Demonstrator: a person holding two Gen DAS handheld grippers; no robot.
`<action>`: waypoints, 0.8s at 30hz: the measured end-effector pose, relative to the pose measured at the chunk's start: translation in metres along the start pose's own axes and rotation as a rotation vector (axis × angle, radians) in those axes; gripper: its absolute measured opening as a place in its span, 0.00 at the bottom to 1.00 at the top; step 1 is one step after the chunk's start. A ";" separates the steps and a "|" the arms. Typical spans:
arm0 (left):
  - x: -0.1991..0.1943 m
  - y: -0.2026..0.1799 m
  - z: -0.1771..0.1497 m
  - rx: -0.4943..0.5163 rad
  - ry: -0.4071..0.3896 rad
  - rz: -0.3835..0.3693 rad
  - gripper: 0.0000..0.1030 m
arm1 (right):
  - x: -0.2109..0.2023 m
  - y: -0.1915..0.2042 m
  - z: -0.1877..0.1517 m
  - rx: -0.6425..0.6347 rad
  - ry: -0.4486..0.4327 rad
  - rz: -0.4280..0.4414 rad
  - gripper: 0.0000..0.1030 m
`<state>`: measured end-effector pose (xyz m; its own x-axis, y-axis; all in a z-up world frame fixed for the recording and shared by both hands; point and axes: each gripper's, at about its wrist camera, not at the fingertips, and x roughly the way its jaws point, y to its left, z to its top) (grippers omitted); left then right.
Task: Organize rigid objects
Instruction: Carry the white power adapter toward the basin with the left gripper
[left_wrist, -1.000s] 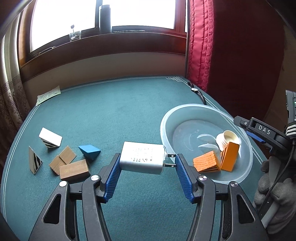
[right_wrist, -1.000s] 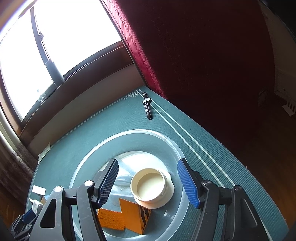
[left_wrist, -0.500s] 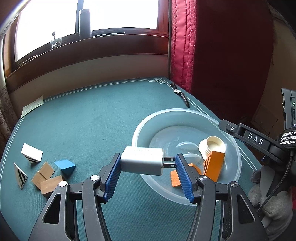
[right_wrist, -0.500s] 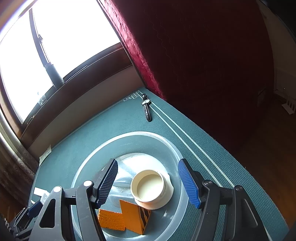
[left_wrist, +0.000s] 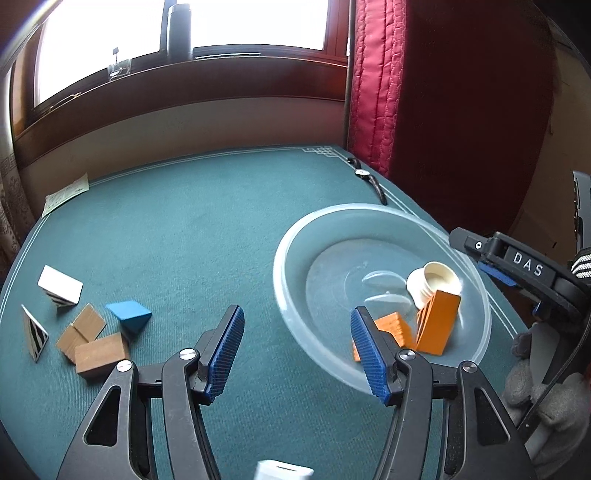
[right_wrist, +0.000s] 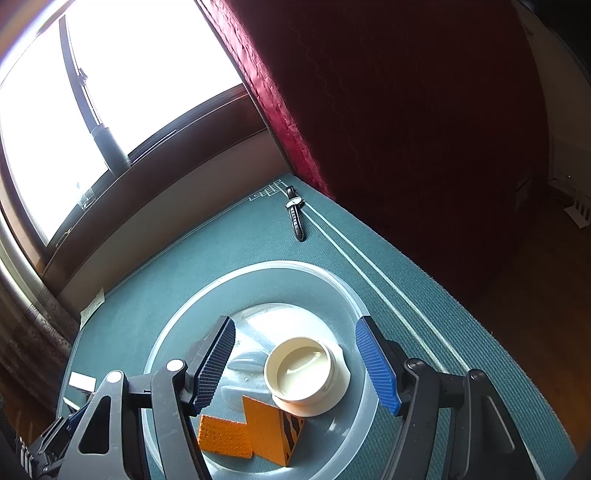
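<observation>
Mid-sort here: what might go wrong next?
1. The left gripper is opening its jaws, empty; the white charger shows only at the view's bottom edge, so it may miss the bowl.
2. The right gripper hangs open over the cream cup, which props an orange block; a nudge may topple it.

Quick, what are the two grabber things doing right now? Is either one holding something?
Left gripper: fingers opening, nothing between them; the white charger is dropping below.
Right gripper: open, holding nothing, above the clear bowl.
</observation>
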<state>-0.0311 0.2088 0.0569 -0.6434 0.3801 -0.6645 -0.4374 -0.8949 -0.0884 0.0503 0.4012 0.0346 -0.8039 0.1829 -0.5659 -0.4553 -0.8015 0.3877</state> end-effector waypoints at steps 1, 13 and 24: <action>-0.002 0.006 -0.004 -0.010 0.009 0.004 0.66 | 0.000 0.000 0.000 0.000 0.000 0.000 0.69; -0.040 0.042 -0.052 -0.062 0.113 -0.035 0.70 | 0.004 0.005 -0.005 -0.023 0.013 0.000 0.69; -0.055 0.009 -0.079 0.047 0.154 -0.081 0.68 | 0.005 0.006 -0.007 -0.034 0.013 -0.003 0.69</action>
<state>0.0498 0.1620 0.0339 -0.5026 0.4072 -0.7626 -0.5150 -0.8496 -0.1142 0.0461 0.3933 0.0295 -0.7974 0.1786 -0.5764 -0.4447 -0.8197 0.3612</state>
